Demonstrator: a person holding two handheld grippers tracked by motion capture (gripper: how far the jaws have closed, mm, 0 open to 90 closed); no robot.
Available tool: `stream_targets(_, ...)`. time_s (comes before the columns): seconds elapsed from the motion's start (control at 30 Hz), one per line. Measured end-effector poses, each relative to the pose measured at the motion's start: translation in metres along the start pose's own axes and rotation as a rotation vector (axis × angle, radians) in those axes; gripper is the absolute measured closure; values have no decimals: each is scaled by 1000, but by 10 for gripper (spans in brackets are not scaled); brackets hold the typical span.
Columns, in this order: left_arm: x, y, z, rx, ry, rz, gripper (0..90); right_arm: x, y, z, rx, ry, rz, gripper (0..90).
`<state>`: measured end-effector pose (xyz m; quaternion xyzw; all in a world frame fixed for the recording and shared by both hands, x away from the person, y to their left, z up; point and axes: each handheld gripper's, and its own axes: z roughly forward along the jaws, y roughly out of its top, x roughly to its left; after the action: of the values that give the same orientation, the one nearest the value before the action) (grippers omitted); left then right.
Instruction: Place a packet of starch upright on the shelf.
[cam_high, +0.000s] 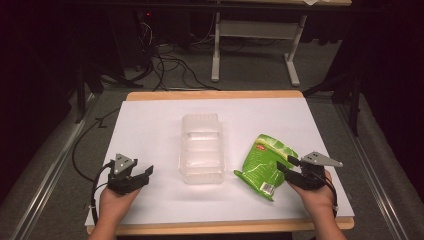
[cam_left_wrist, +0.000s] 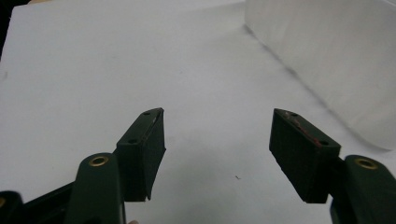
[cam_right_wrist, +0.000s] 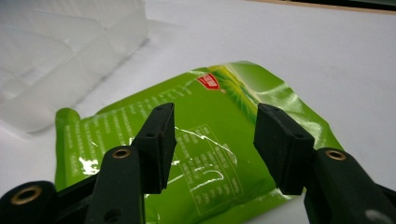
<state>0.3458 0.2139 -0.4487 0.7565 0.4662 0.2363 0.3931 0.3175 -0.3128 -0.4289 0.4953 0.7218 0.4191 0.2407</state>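
A person stands at the near edge of the counter (cam_high: 150, 107), which is covered with a white sheet, and holds a hand-held gripper in each hand. The right hand-held gripper (cam_high: 289, 166) sits at the near right of the counter, right at the near right edge of a green snack bag (cam_high: 264, 162) that lies flat on the white sheet. Seen from the right gripper view, that right hand-held gripper (cam_right_wrist: 214, 144) has its jaws spread apart over the green snack bag (cam_right_wrist: 210, 112), with the printed panel of the bag showing in the gap between them; the pads are not pressing on the foil, though I cannot tell whether their tips brush it. The bag is crinkled and shiny, with a small red label toward its far end and a barcode at its near corner. Just to its left, in the middle of the counter, lies a clear plastic container (cam_high: 201, 149), long and ribbed, apart from the bag by a narrow strip of white; its frosted wall (cam_right_wrist: 70, 51) shows at the upper left of the right gripper view. The left hand-held gripper (cam_high: 142, 175) rests at the near left, well apart from the bag and some way left of the container. In its own view the left hand-held gripper (cam_left_wrist: 217, 149) has its jaws wide open with nothing but bare white sheet between them, and the container's side (cam_left_wrist: 336, 60) rises off to the upper right.
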Motion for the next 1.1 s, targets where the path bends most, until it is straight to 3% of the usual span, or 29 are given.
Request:
stream_targets(0.17,-2,-1,2,11,-6,3,362,-6,27,1,-29,-25,1,515)
stream_targets(0.23,-3,0,1,6,-6,6,362,-18,38,6,-29,-47,38,514)
stream_targets(0.33,-3,0,1,5,-7,4,363,-27,37,11,-47,-71,74,517)
stream_targets(0.4,-3,0,1,7,-6,4,362,-33,26,15,-77,-73,109,524)
stream_targets(0.43,-3,0,0,3,-10,4,363,-39,16,22,-7,-98,88,494)
stream_targets(0.53,-4,0,0,5,-12,14,362,-47,7,22,27,-122,90,495)
stream_targets(0.57,-4,0,0,5,-13,14,362,-55,2,22,39,-115,127,487)
stream_targets(0.63,-4,0,2,12,-12,12,362,-59,0,22,48,-121,145,475)
stream_targets(0.73,-6,0,3,17,-10,18,362,-62,-1,25,62,-129,141,460)
stream_targets(0.97,-9,-1,3,32,-21,44,362,-69,-8,43,163,-140,160,421)
stream_targets(1.1,-10,-1,3,34,-23,45,362,-73,-10,54,184,-146,177,408)
